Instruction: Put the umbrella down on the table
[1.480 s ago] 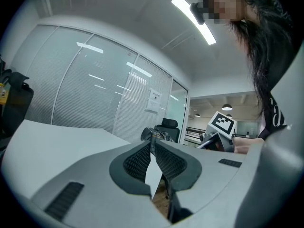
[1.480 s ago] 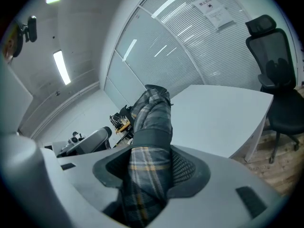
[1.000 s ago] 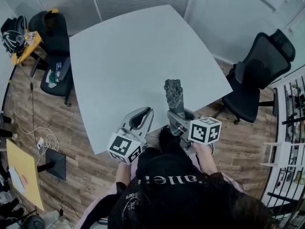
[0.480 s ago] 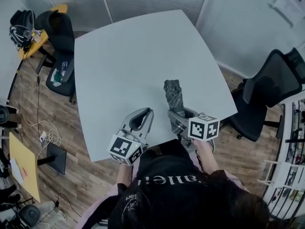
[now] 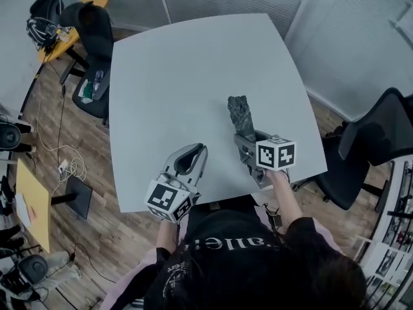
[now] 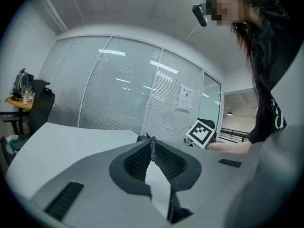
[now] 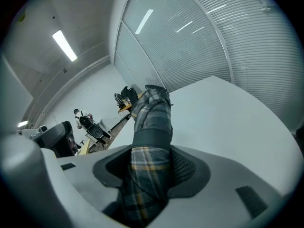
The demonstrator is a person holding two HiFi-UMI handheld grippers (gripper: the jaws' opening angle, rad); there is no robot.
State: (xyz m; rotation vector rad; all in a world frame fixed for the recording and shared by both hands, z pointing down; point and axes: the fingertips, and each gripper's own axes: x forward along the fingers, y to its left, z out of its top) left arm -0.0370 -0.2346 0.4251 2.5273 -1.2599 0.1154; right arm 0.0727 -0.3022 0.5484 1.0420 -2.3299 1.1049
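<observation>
Right tongs [image 7: 151, 167] clamp a folded grey plaid fabric umbrella [image 7: 153, 109] near one end, both jaws pressed against its cloth. Ahead of these tongs the umbrella juts out over the pale grey desk [image 5: 174, 76]; I cannot tell whether its far tip touches the desk. Left tongs [image 6: 152, 146], apart to the left of the right pair, are closed on nothing above the desk's near edge.

There is one umbrella [image 5: 239, 113], one tabletop [image 5: 187, 63] and two grippers, a left gripper [image 5: 197, 151] and a right gripper [image 5: 242, 141]; two office chairs [image 5: 95, 28] [image 5: 381, 131] flank them.
</observation>
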